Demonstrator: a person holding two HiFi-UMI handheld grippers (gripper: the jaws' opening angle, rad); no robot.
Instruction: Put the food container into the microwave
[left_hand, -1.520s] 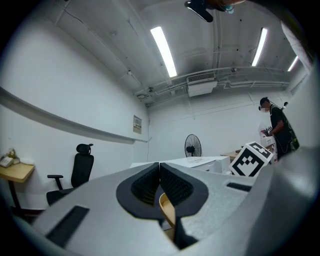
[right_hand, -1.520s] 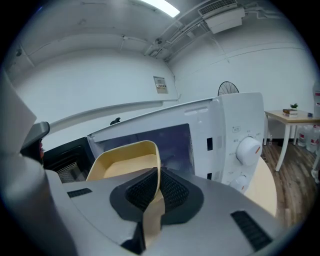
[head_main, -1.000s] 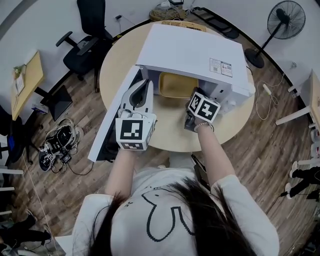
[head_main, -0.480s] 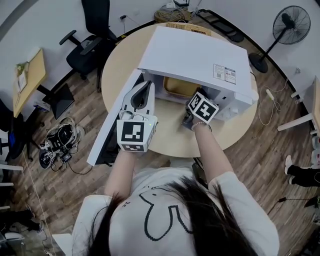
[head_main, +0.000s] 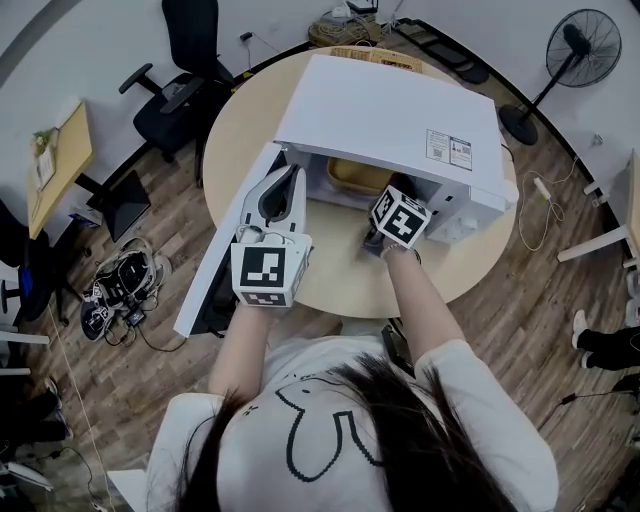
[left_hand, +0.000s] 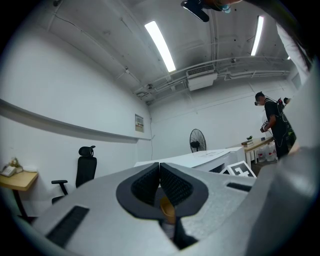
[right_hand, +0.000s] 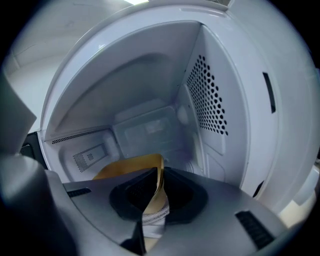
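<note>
A white microwave (head_main: 390, 105) stands on the round wooden table (head_main: 340, 270), its door (head_main: 225, 250) swung open to the left. The tan food container (head_main: 352, 175) sits half inside the cavity, under the top edge. My right gripper (right_hand: 157, 172) is shut on the container's rim (right_hand: 131, 167) at the cavity mouth; its marker cube (head_main: 400, 216) hides the jaws from above. The perforated cavity wall (right_hand: 207, 100) is on its right. My left gripper (head_main: 289, 175) hovers beside the door hinge, pads (left_hand: 172, 182) pressed together with nothing held.
A black office chair (head_main: 175, 90) and a small wooden side table (head_main: 55, 165) stand at the left. Shoes and cables (head_main: 115, 290) lie on the floor. A standing fan (head_main: 580, 45) is at the back right. A person (left_hand: 275, 125) stands far off.
My right gripper has pushed forward with the container, which now shows less from under the microwave's top. The left gripper has stayed near the door hinge.
</note>
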